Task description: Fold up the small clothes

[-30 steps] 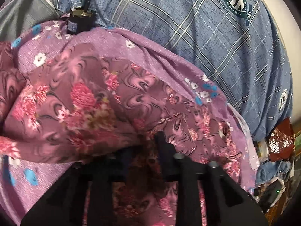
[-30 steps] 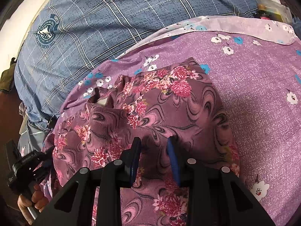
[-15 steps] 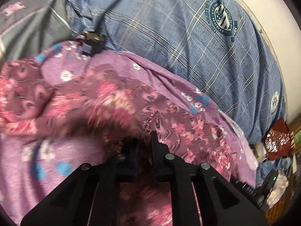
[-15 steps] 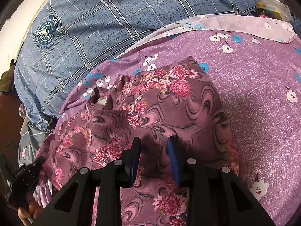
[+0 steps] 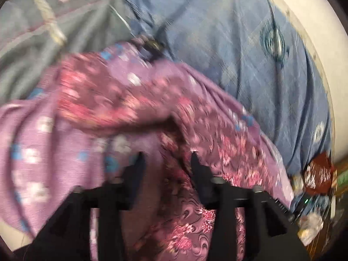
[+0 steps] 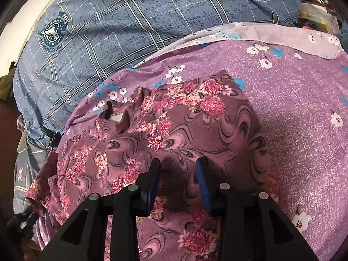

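Observation:
A small mauve garment with pink flowers and dark swirls lies on a lilac cloth with white and blue blossoms. My right gripper is open, its blue pads just above the garment's near part. In the blurred left wrist view, my left gripper is open over the garment; a fold of it lies bunched ahead of the fingers.
A blue plaid sheet with round crests covers the bed beyond the cloths, also shown in the left wrist view. A grey cloth lies at the far left. Packets and clutter sit at the right edge.
My left gripper was shut on the flowered garment's edge; it has swung left and opened, letting the fold drop. My right gripper has stayed open and still.

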{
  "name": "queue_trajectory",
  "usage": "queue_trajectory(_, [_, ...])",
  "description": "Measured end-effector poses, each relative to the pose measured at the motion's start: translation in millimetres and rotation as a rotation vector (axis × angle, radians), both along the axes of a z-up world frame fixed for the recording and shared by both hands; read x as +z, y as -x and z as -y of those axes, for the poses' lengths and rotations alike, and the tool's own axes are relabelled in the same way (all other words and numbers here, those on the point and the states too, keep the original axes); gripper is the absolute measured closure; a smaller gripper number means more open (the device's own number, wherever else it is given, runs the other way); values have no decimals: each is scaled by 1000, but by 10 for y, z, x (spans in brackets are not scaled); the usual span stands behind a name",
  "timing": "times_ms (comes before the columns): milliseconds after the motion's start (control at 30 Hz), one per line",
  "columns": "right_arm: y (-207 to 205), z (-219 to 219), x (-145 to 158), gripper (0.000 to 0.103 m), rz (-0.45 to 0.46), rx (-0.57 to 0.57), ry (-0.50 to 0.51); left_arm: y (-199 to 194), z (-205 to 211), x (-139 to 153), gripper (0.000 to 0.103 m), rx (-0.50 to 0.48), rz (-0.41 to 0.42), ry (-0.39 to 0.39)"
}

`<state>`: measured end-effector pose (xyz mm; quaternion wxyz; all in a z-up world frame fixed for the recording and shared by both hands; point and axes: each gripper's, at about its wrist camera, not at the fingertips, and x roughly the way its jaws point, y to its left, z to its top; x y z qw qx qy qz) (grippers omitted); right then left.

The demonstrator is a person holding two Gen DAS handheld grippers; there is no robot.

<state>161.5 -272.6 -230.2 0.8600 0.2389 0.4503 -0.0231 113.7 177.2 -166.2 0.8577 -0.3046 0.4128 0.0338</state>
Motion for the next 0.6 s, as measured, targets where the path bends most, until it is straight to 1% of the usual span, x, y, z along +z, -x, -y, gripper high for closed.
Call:
queue_trajectory(33, [6, -27, 20, 62, 4, 4, 13, 111, -129, 102, 54, 33, 42, -12])
queue_trajectory(67, [17, -48, 39, 58, 7, 5, 25, 185, -232, 159, 54, 68, 61, -29])
queue_trajectory(100, [54, -113, 106, 54, 20, 4, 66, 271, -373, 212, 52, 126, 87, -41])
queue_trajectory(133, [82, -159, 159, 54, 37, 5, 91, 349, -537, 241, 47, 199, 105, -54])
queue_trajectory(167, [156, -273, 286, 52, 89, 20, 133, 417, -743, 241, 46, 289, 116, -65])
queue_trajectory(200, [210, -392, 402, 48, 132, 42, 159, 450, -901, 220, 46, 357, 119, -76])
queue_trajectory(233, [238, -480, 482, 46, 158, 63, 166, 463, -1050, 180, 46, 420, 114, -94])
queue_trajectory(267, [276, -658, 623, 43, 203, 118, 149, 463, -1192, 115, 46, 487, 83, -126])
queue_trajectory(300, [312, -872, 765, 38, 246, 201, 105, 466, -1309, 41, 46, 532, 46, -136])
queue_trajectory(333, [337, -1052, 865, 37, 271, 271, 67, 480, -1419, -38, 46, 563, 19, -112])
queue_trajectory(367, [371, -1395, 1011, 35, 305, 382, 14, 504, -1521, -109, 46, 590, 7, -65])
queue_trajectory(400, [382, -1623, 1097, 35, 318, 451, -9, 526, -1583, -139, 46, 612, 6, -39])
queue_trajectory(433, [376, -1958, 1192, 35, 323, 544, -30, 556, -1631, -150, 46, 637, 6, -32])
queue_trajectory(467, [374, -2148, 1240, 35, 322, 594, -37, 600, -1686, -135, 46, 668, 12, -40])
queue_trajectory(500, [355, -2538, 1311, 36, 320, 693, -54, 641, -1699, -96, 46, 692, 30, -49])
queue_trajectory(533, [340, -2716, 1338, 36, 317, 733, -61, 713, -1729, -39, 46, 730, 61, -62])
queue_trajectory(600, [282, -3278, 1353, 36, 288, 840, -69, 807, -1761, 26, 46, 787, 94, -103])
